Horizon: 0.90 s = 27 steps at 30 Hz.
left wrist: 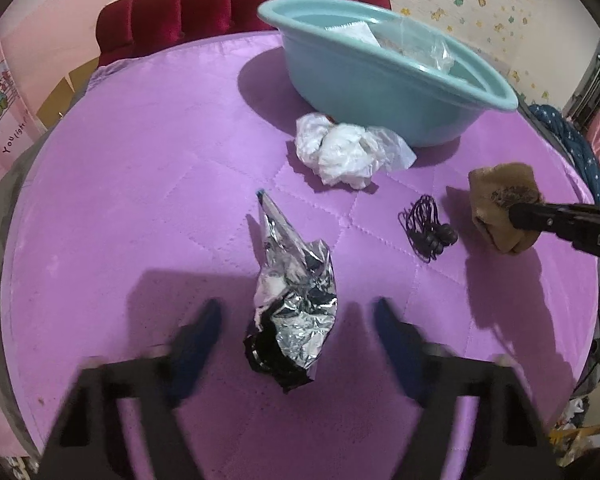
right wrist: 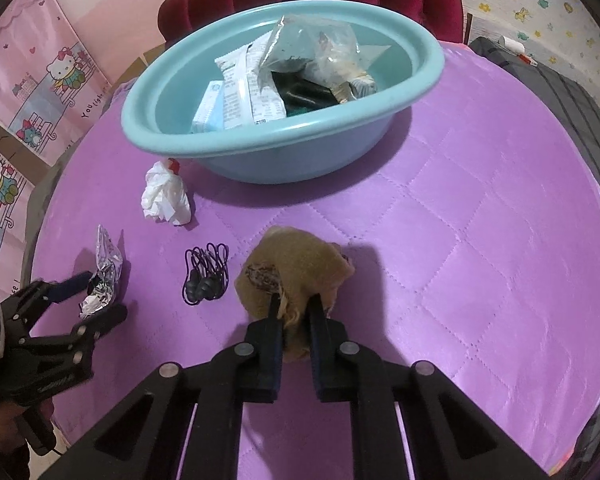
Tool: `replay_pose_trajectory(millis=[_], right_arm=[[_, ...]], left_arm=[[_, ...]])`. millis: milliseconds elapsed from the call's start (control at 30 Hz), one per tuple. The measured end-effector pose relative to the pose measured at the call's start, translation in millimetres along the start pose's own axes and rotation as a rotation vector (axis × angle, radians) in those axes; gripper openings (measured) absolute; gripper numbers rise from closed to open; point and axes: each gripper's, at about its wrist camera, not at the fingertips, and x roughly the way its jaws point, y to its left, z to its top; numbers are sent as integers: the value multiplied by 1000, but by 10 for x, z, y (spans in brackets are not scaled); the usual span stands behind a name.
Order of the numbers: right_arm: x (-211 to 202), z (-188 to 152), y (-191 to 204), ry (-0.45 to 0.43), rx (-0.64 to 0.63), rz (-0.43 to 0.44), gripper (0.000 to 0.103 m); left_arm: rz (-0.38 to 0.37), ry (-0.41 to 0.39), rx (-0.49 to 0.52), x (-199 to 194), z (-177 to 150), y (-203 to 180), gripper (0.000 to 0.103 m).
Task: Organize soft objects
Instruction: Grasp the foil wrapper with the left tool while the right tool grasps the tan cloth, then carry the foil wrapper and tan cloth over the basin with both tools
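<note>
right gripper (right wrist: 294, 306) pinches brown plush (right wrist: 296, 268) – left gripper (left wrist: 298, 312) straddles foil wrapper (left wrist: 296, 300)

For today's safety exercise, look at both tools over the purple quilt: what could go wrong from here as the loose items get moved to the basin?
1. The right tool pinches only an edge of the brown plush toy; it could slip out mid-carry.
2. The left tool straddles the crumpled foil wrapper without pressing it; the slick foil may squirt aside.
3. The teal basin already holds packets, so a dropped item might bounce out.
</note>
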Motion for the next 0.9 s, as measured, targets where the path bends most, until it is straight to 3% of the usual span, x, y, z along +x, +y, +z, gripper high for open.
replay_pose_trajectory(millis=[67,200,367,900], right_arm=[[-47,-42,-42,-3,4,-1,10],[-43,-43,-25,-5,7,-2,10],[-92,-62,-44,-2,3,-1,10],[-464,-30,-131,-13,-49,17,10]], left_arm=[[-8,13,14,18,-4,-30,38],[-51,7,18,-27,-9,-65,22],[-64,6,34,-99,-18,-144,18],[-78,-42,35,-499,68,-518,18]])
